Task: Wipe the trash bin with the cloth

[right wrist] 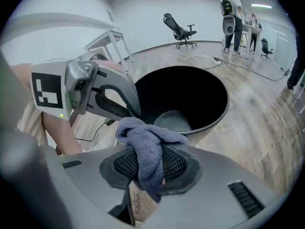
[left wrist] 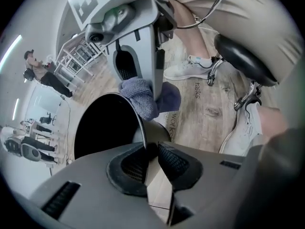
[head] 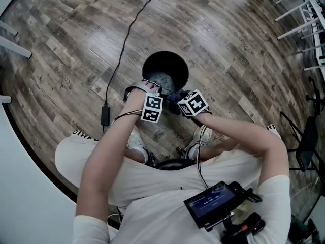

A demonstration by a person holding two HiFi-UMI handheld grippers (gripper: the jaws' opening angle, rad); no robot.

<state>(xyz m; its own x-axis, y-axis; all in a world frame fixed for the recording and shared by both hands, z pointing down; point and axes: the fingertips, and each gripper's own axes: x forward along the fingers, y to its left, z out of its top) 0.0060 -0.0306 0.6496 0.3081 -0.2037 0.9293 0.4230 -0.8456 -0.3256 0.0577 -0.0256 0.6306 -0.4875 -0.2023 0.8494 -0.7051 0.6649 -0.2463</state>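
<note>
I sat on a black stool (left wrist: 244, 61), my white sneaker (left wrist: 187, 70) on the wood floor (head: 218, 39). A black cable (head: 126, 39) ran across it; an office chair (right wrist: 180, 30) stood near the far wall.

Tally: one bin (head: 174, 66), one cloth (right wrist: 143, 137), left gripper (left wrist: 151, 149) plus right gripper (right wrist: 151, 159), two shoes (left wrist: 186, 70), one stool (left wrist: 243, 61), one cable (head: 127, 39).

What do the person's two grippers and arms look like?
The left gripper and right gripper are grey moulded plastic with black mesh-textured pads; each carries a white cube with black square markers. The sleeves are short and white.
</note>
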